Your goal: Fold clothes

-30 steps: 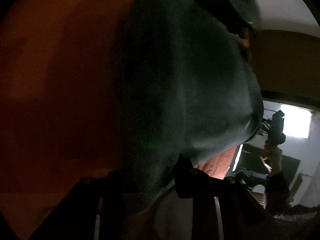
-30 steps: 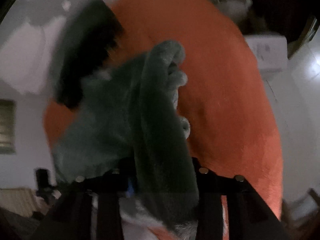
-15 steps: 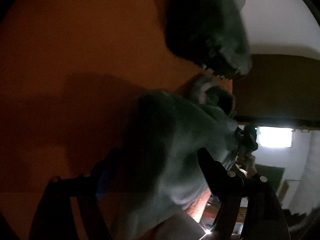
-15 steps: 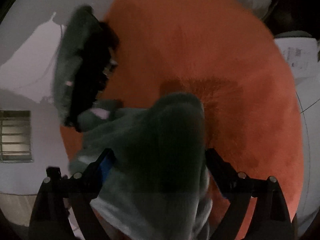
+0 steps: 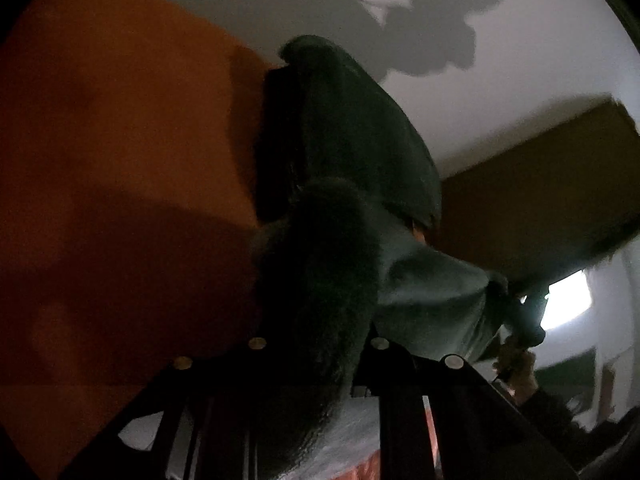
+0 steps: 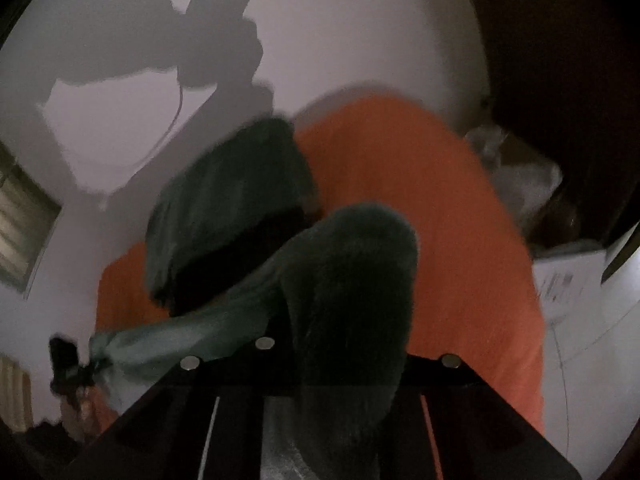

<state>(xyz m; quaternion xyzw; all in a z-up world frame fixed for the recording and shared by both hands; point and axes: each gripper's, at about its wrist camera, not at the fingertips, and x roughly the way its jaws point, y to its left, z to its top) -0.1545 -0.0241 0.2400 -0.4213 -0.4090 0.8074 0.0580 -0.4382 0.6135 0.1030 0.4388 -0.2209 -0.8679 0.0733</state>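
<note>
Item: dark green fleece garment (image 5: 432, 292), stretched between left gripper (image 5: 316, 344) and right gripper (image 6: 352, 348), jaws just closed, each pinching a bunched edge ahead of its fingers, above the orange bedcover (image 6: 440, 208); handling: keep tension even, lower level.

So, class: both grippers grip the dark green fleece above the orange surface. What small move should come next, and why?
Probably draw the two grippers apart. The left gripper and right gripper have just closed on bunched folds of the green fleece garment, which hangs slack and crumpled between them above the orange surface. Tension would likely flatten it for folding.
</note>
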